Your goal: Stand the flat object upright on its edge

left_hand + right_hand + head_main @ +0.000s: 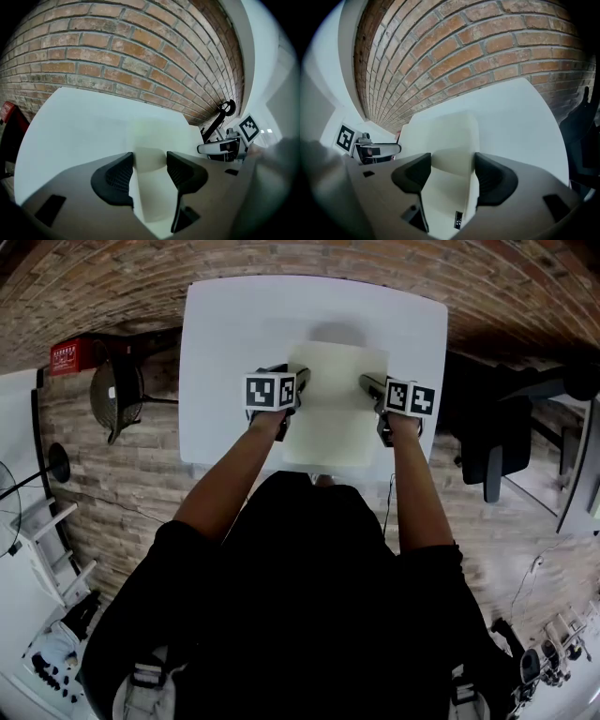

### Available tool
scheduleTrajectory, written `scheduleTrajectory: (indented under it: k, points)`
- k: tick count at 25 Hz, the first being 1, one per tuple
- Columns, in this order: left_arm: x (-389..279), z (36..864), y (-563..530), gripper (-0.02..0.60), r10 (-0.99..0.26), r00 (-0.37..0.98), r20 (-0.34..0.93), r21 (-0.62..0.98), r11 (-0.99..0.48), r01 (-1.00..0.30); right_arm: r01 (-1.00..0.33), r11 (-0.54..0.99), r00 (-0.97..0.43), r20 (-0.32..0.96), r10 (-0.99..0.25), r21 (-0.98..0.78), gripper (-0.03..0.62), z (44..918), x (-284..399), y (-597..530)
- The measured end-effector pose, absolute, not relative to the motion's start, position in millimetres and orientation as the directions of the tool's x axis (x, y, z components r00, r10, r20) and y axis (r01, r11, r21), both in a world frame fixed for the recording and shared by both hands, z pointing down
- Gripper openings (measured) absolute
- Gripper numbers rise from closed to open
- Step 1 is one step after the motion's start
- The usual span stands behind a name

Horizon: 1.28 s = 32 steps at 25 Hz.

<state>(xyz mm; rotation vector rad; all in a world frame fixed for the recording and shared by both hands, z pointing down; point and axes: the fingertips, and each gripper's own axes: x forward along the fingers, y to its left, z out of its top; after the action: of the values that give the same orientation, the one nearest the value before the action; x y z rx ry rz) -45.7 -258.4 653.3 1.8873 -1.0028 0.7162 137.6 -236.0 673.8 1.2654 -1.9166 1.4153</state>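
Head view: a pale flat board (333, 409) was held over the white tabletop (225, 343), broad face toward the camera. The left gripper (292, 390) had its left side edge and the right gripper (373, 395) its right side edge, roughly level with each other. A soft shadow lay on the tabletop just past the far edge. Whether that edge touched the surface could not be told from here.

Left gripper view: both dark fingers (117, 176) were clamped on the board's thickness, with the edge filling the gap between them. The board ran away from the fingers toward the tabletop. The other gripper showed at the right, on the opposite edge.

Right gripper view: the same picture mirrored, with the fingers (494, 176) closed on the board's edge and the pads flat on both faces. The grip looked square rather than on a corner.

Judgement on the step in hand: the board looked part-way tipped, not yet upright.
- Keep both hands at matched height so that it does not twist.
- Let the far edge seat fully on the tabletop and use it as the hinge.
- Swing the board to vertical slowly — a thin edge gives little footing.
- Ease one grip first and feel for lean before freeing the other.
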Motion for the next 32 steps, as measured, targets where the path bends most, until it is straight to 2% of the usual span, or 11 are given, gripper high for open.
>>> scheduleTrajectory:
  k: [22,32]
  points:
    - [-43,582,-227,0.238,-0.503,0.474,0.723,0.338,-0.342,-0.877,-0.88,0.166,-0.463,0.724,-0.512,-0.445,0.29,608,142,-213]
    - [-46,526,-229,0.238,-0.607,0.461,0.647,0.272,-0.381,-0.884,-0.887,0.241,-0.453,0.639,-0.622,-0.394,0.293,554,138,-218]
